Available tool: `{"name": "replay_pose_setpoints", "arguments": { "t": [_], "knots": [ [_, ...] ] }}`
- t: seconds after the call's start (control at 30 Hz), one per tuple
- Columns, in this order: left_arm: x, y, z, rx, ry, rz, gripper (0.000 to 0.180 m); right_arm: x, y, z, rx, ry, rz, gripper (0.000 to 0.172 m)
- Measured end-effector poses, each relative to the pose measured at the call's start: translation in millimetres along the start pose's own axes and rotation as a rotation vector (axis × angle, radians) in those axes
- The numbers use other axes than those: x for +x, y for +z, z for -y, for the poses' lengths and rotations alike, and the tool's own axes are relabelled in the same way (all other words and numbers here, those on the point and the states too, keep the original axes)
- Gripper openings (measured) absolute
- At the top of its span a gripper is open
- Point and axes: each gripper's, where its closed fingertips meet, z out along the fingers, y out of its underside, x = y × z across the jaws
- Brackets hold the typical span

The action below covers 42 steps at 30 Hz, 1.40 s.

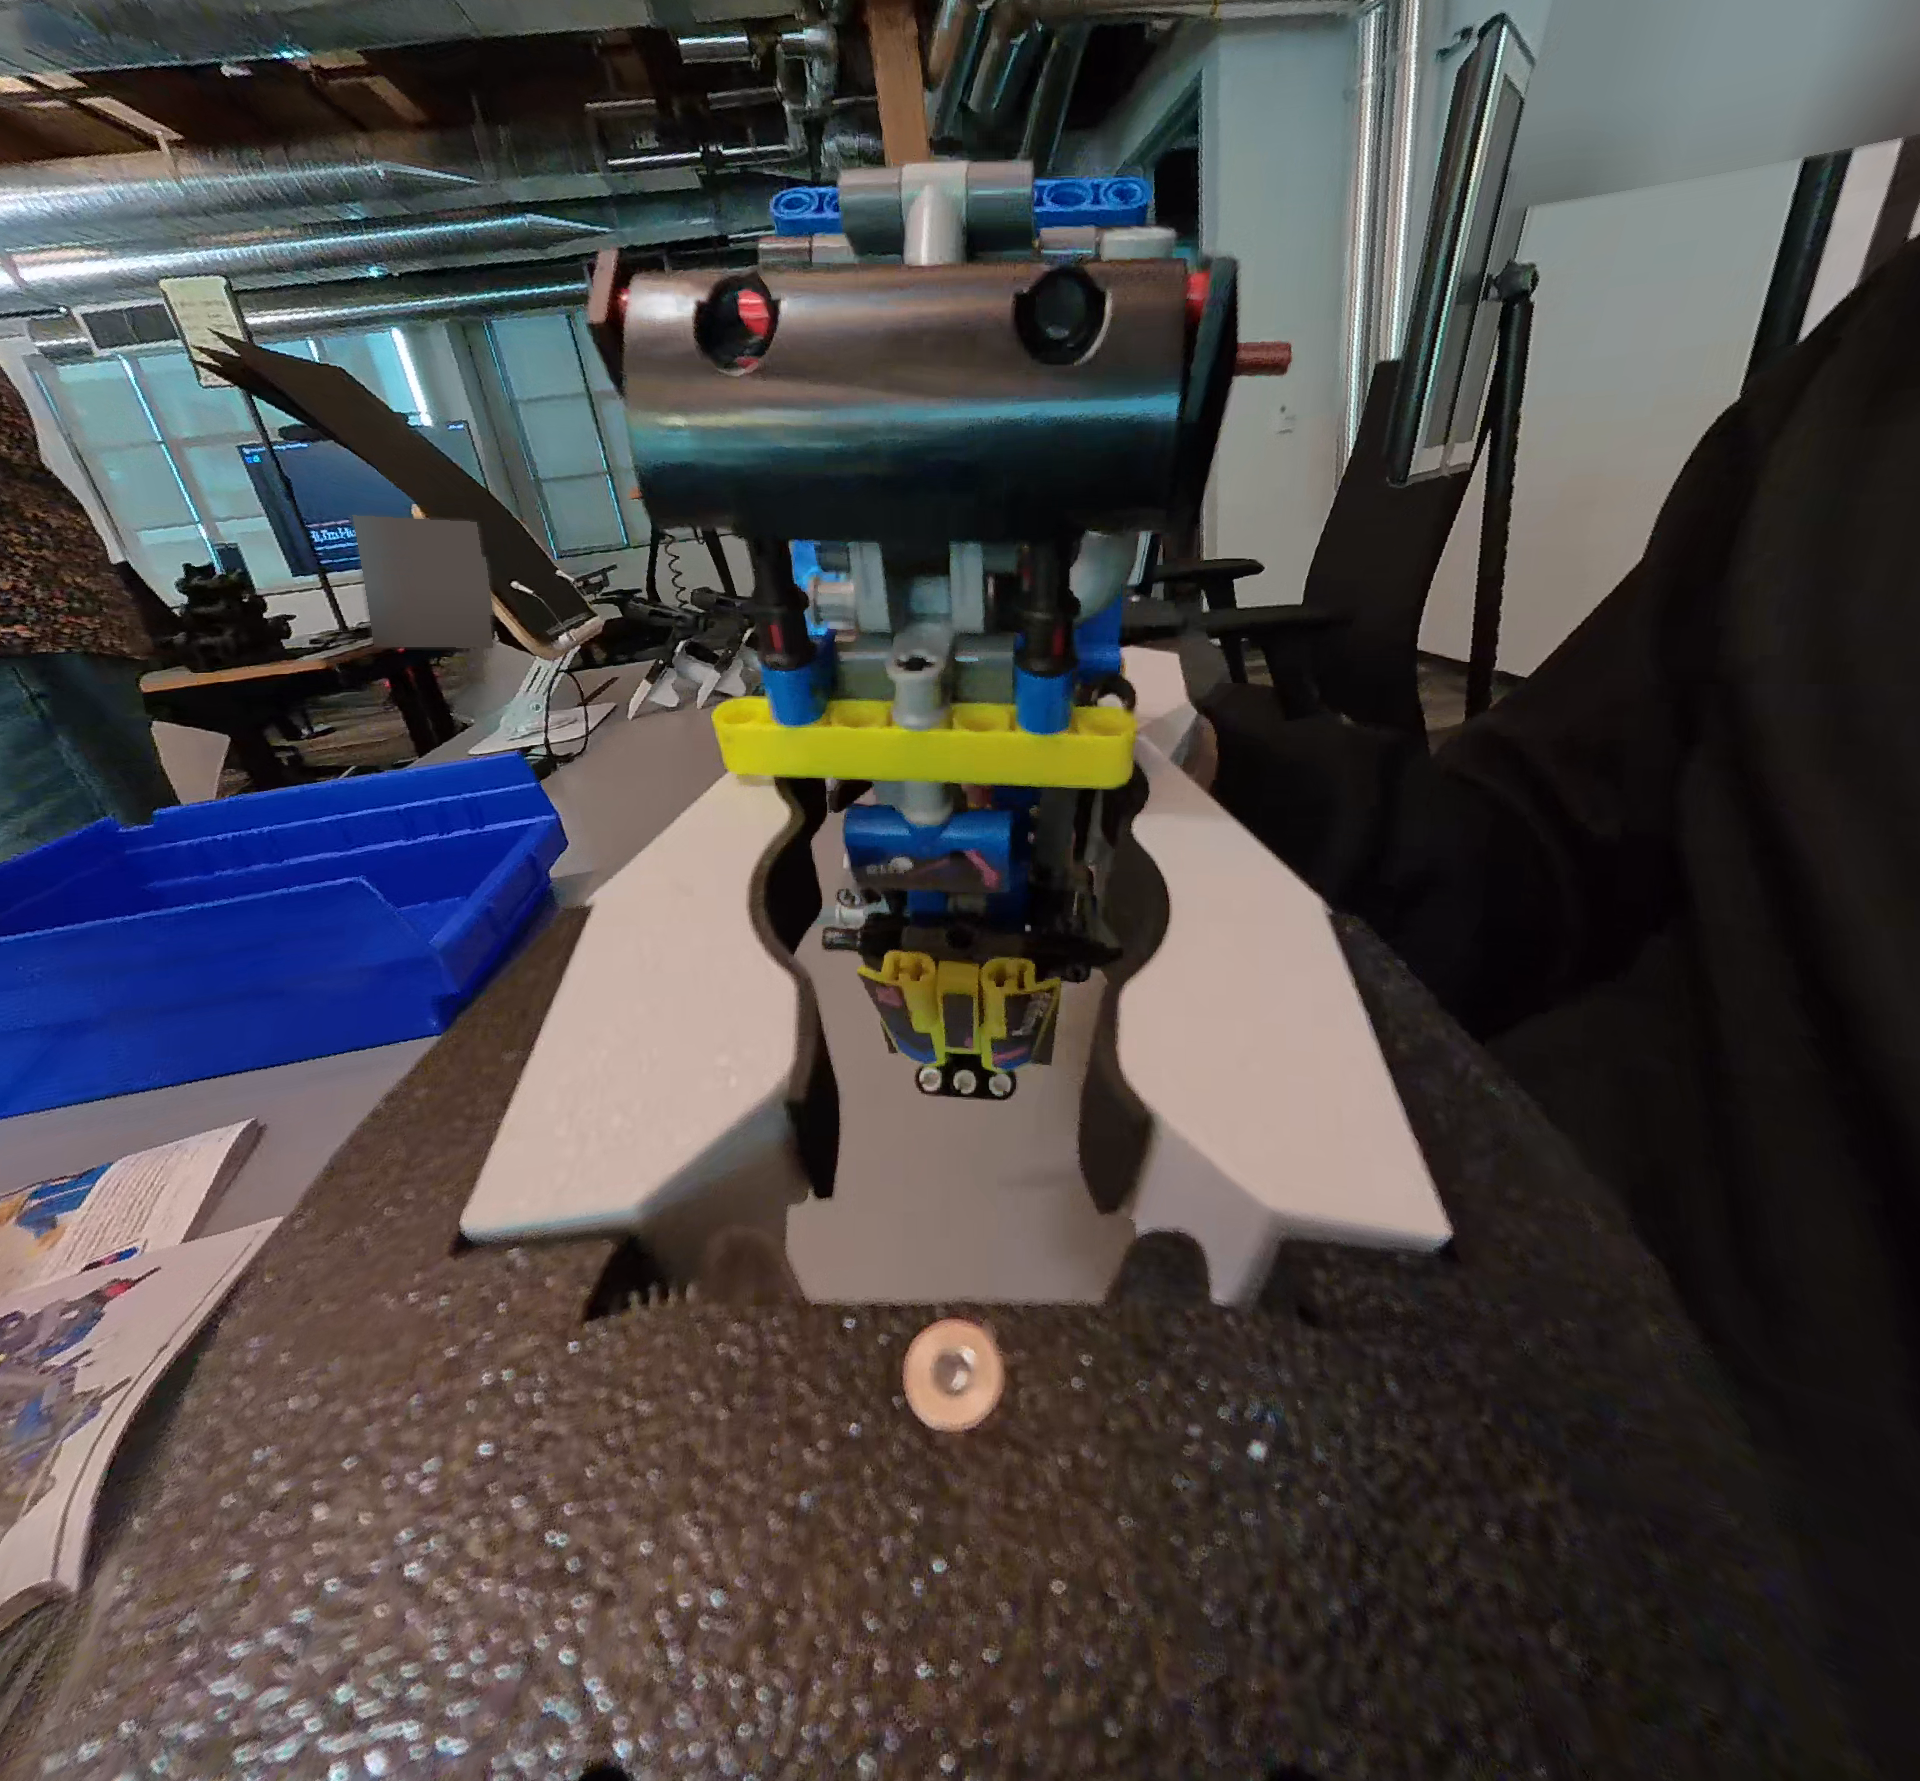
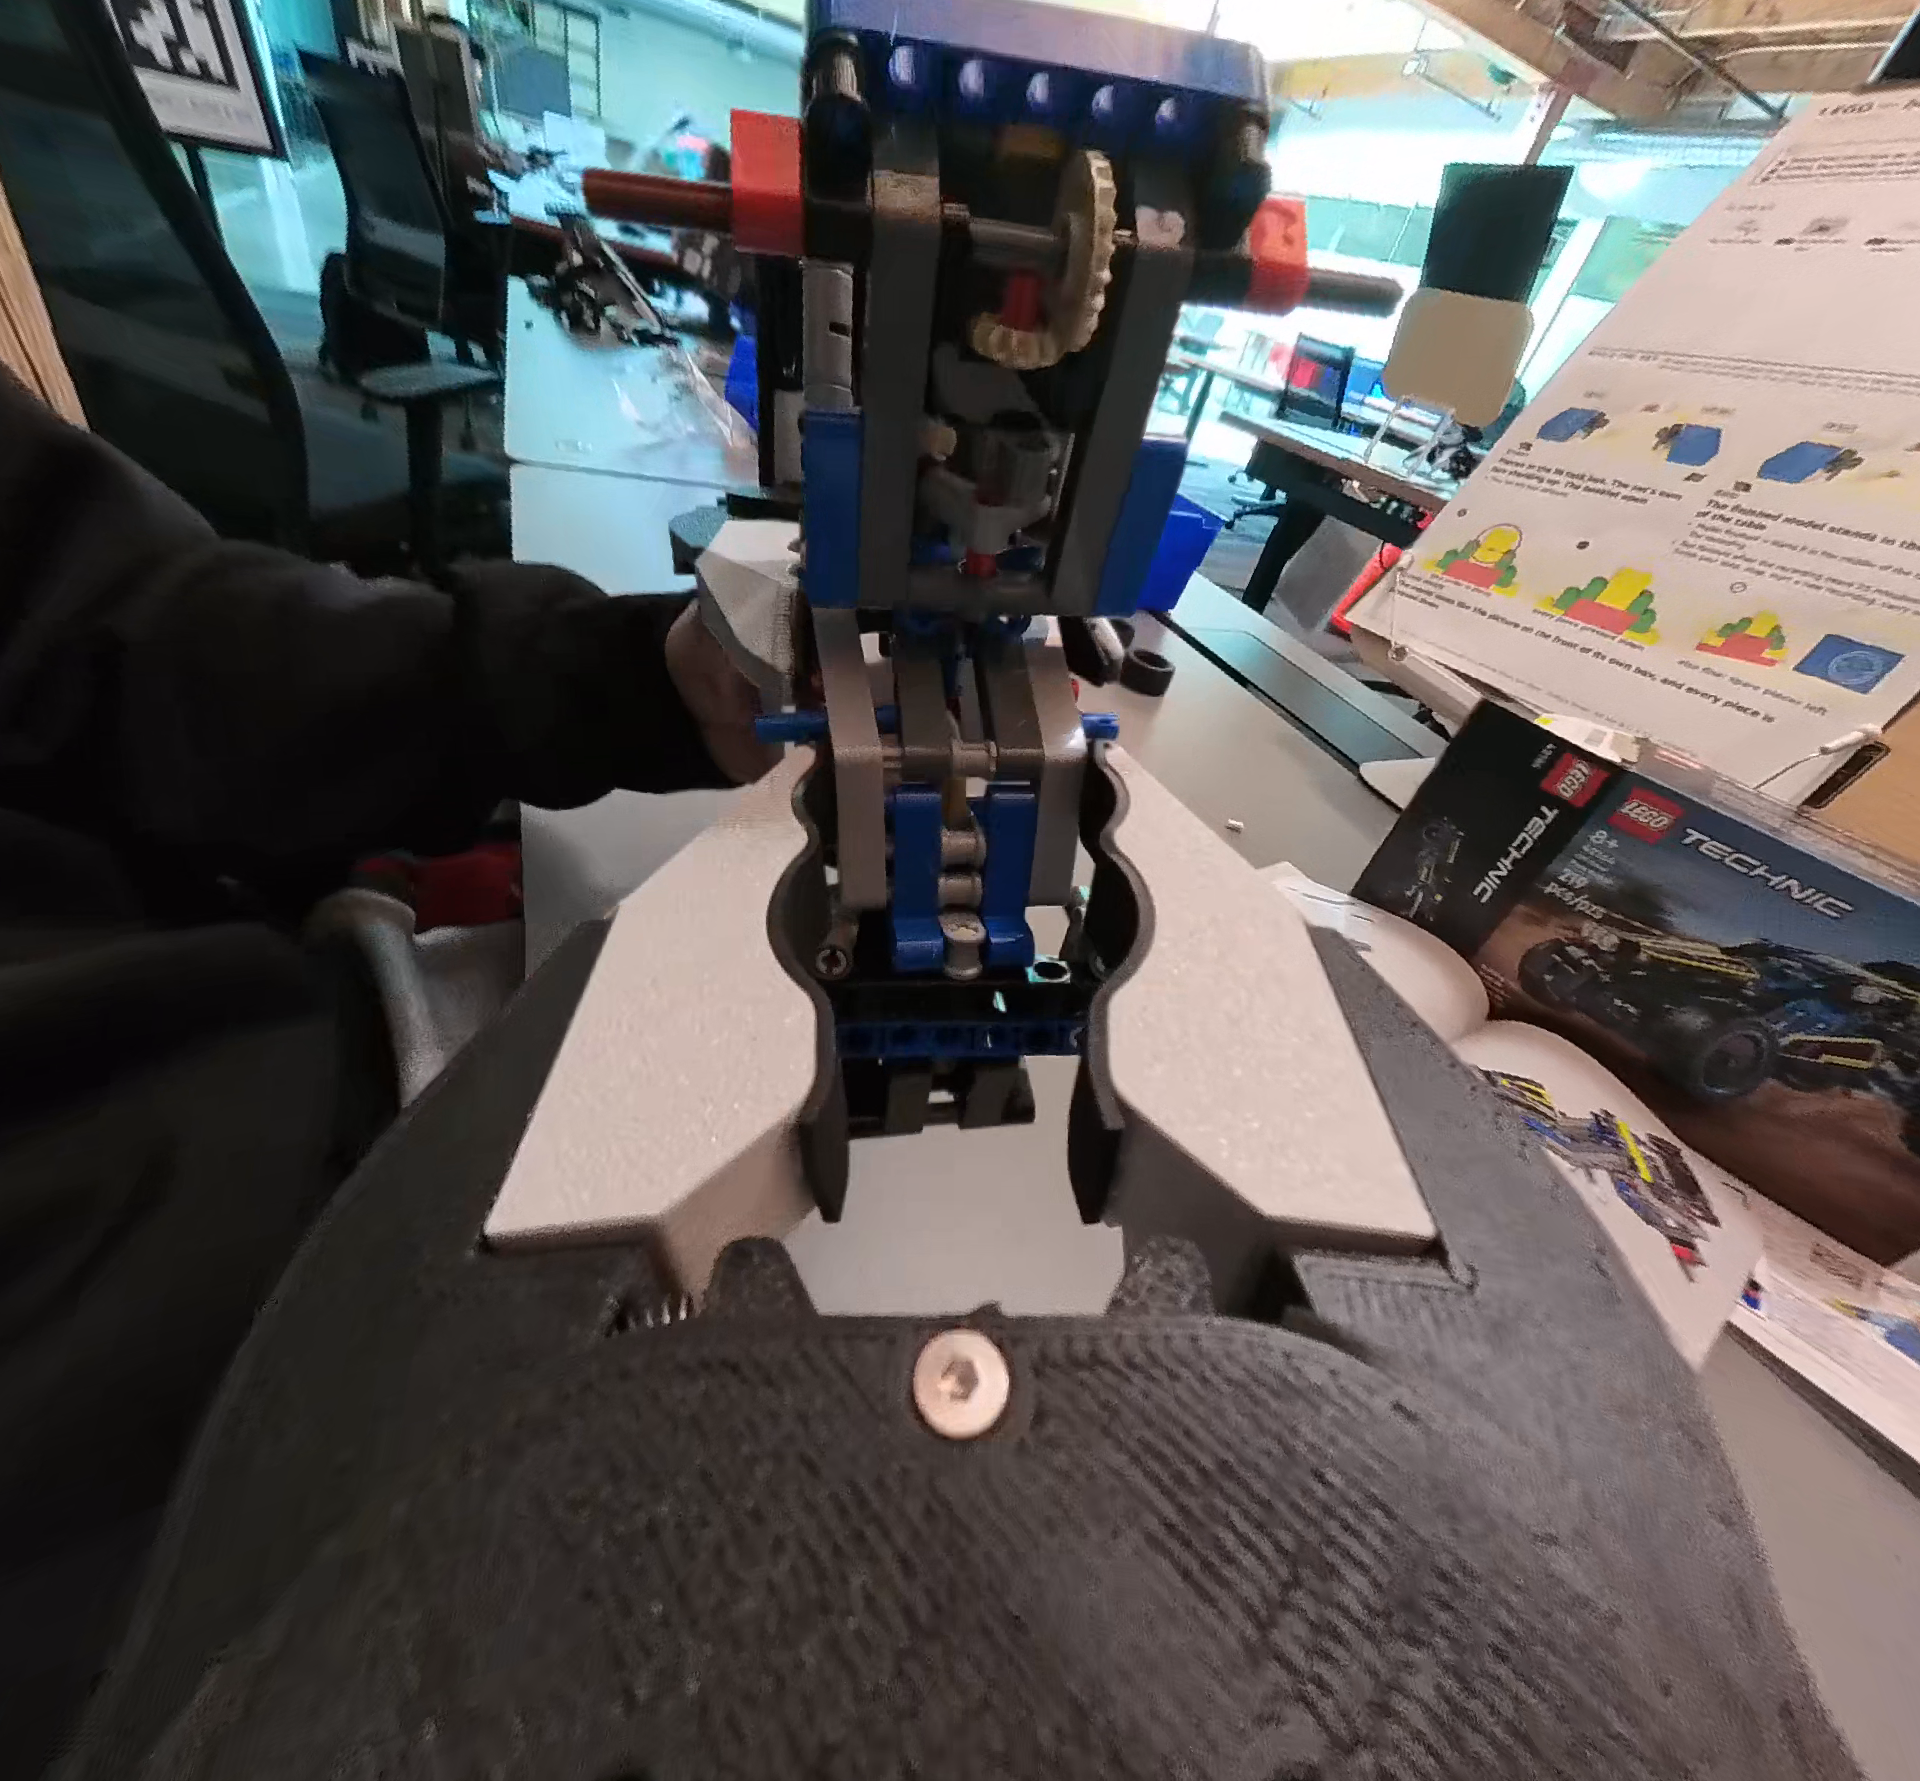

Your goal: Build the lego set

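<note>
**gearhead42:** Left wrist view first. What's the left gripper (image 1: 940, 848) doing?

**brickfan:** Its two grey fingers (image 1: 665, 983) are clamped on the lower half of a brick-built vehicle chassis (image 1: 914, 443), which is raised off the table. A yellow beam (image 1: 925, 742) runs across right above the fingertips, and a black curved panel (image 1: 904, 391) sits on top. A blue bin (image 1: 260, 910) is off to the left on the grey table (image 1: 644, 744), with an open instruction booklet (image 1: 94, 1316) in the near-left corner. A black sleeve (image 1: 1662, 796) fills the right side.

**gearhead42:** And the right wrist view?

**brickfan:** Same model, from its underside. The right gripper (image 2: 956, 858) is pinching the grey-and-blue frame (image 2: 966, 827), both pads against its sides. A tan gear (image 2: 1081, 256) shows up high. A hand (image 2: 717, 682) and the other gripper's grey finger are at the model's left. The set's box (image 2: 1662, 910) lies to the right.
</note>
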Motion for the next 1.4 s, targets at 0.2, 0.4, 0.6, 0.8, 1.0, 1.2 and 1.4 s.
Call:
{"name": "replay_pose_setpoints", "arguments": {
  "t": [0.2, 0.4, 0.6, 0.8, 1.0, 1.2, 1.4],
  "knots": [
    [7.6, -0.2, 11.6, 0.027, 0.009, -0.028, 0.051, -5.4, -0.8, 12.7, -0.017, -0.050, -0.027, 0.044],
    [12.0, 1.9, 19.1, 0.043, 0.031, -0.031, 0.051, -8.1, -2.6, 19.4, 0.005, -0.048, -0.019, 0.044],
    [8.4, 6.1, 14.1, 0.037, -0.003, -0.022, 0.051, -11.9, -8.7, 11.6, 0.013, -0.017, 0.075, 0.054],
    [-13.6, 5.4, -11.9, -0.131, -0.031, 0.088, 0.051, -0.6, -10.2, 0.1, 0.027, 0.046, 0.051, 0.088],
    [-5.8, 6.3, -38.8, -0.277, -0.087, 0.001, 0.052, -5.1, 2.0, -32.8, 0.003, 0.169, 0.162, 0.071],
    [-10.6, -2.5, -82.6, -0.348, -0.236, -0.002, 0.052, -8.4, 10.8, -80.2, -0.074, 0.219, 0.213, 0.067],
    [-16.9, -12.1, -100.3, -0.312, -0.336, -0.016, 0.052, -6.3, 15.6, -97.9, -0.111, 0.337, 0.232, 0.067]
  ]
}}
